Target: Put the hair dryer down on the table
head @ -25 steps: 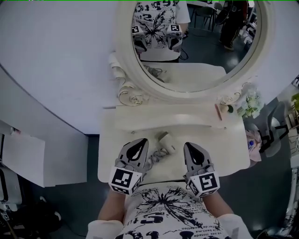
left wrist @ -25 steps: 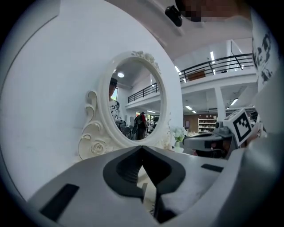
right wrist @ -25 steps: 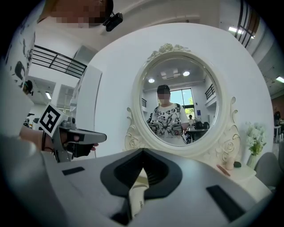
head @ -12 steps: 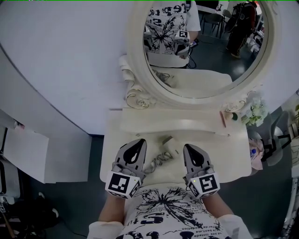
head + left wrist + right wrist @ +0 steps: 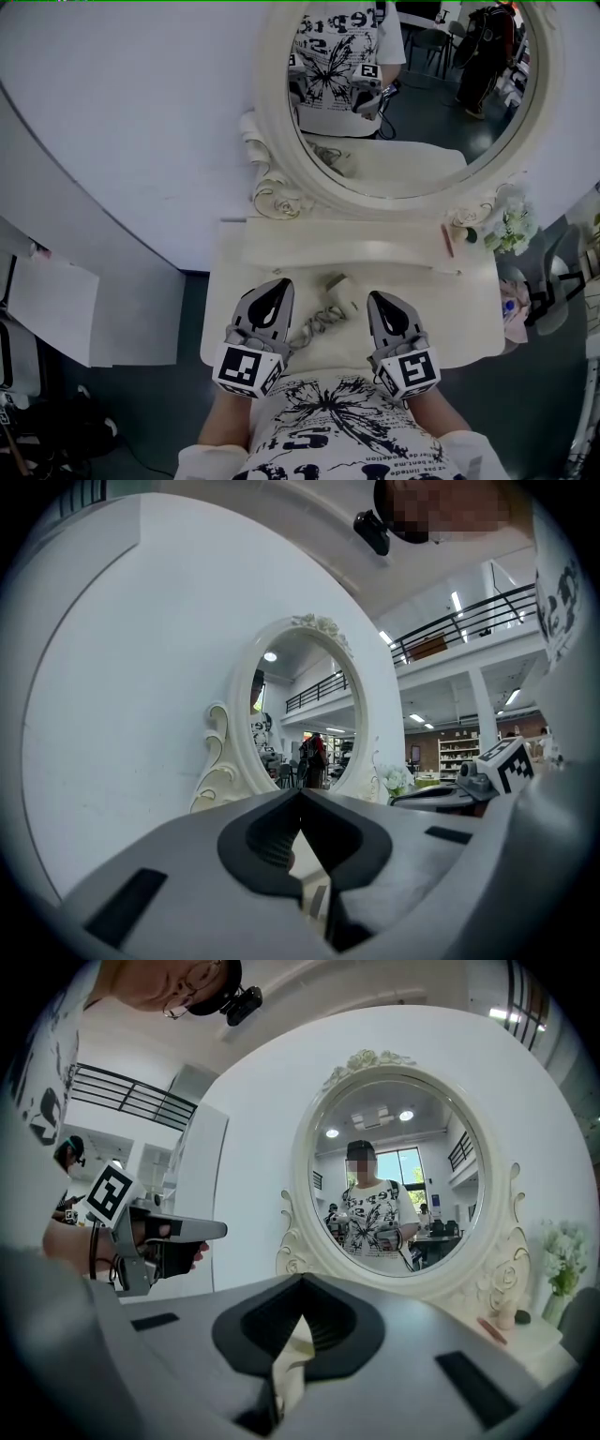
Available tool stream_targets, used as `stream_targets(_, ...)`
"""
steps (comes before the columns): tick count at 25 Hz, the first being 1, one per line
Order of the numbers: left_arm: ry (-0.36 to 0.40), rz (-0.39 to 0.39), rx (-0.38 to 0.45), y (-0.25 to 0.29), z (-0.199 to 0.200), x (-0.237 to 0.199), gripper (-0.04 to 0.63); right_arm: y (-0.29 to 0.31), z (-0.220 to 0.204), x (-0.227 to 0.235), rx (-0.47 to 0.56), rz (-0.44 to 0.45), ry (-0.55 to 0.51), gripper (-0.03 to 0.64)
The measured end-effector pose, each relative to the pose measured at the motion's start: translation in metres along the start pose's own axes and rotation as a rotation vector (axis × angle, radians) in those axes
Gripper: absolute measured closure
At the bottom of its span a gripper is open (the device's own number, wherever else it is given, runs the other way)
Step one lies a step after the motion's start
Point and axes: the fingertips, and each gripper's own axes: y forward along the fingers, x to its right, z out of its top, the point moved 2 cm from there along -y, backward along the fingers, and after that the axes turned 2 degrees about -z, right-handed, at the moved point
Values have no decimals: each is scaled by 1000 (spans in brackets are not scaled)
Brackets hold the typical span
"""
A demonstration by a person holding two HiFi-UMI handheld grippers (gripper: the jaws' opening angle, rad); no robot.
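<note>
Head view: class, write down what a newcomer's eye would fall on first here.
First comes the big oval mirror in its ornate cream frame at the top, reflecting a person in a butterfly-print shirt. Below it, on the cream dressing table, a white hair dryer lies between the tips of the grey left tool and right tool, both shut.

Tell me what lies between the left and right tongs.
Head view: the white hair dryer and its coiled cord lie on the cream table between left tongs and right tongs.
</note>
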Motion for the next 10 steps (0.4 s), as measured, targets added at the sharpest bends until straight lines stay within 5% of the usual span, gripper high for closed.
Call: stream_targets(10,-2,-16,-12,2,-3,6,574,-4,0,-1,-5,2,-3,600)
